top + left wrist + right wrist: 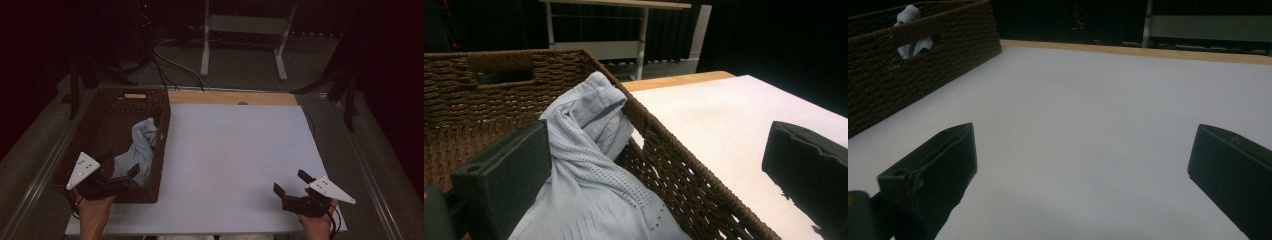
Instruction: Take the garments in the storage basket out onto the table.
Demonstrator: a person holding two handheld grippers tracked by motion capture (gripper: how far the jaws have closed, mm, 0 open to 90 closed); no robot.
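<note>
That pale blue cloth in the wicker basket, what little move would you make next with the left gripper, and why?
Probably ease the left gripper down and close it on the pale blue cloth. Its jaws stand open, straddling the wicker basket wall, with the cloth draped against that wall between them, not yet pinched.

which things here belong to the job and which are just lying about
In the job: cloth, basket, left hand-held gripper, open over the basket's corner.
Lying about: right hand-held gripper, open over the white mat; cables and white frame behind.
</note>
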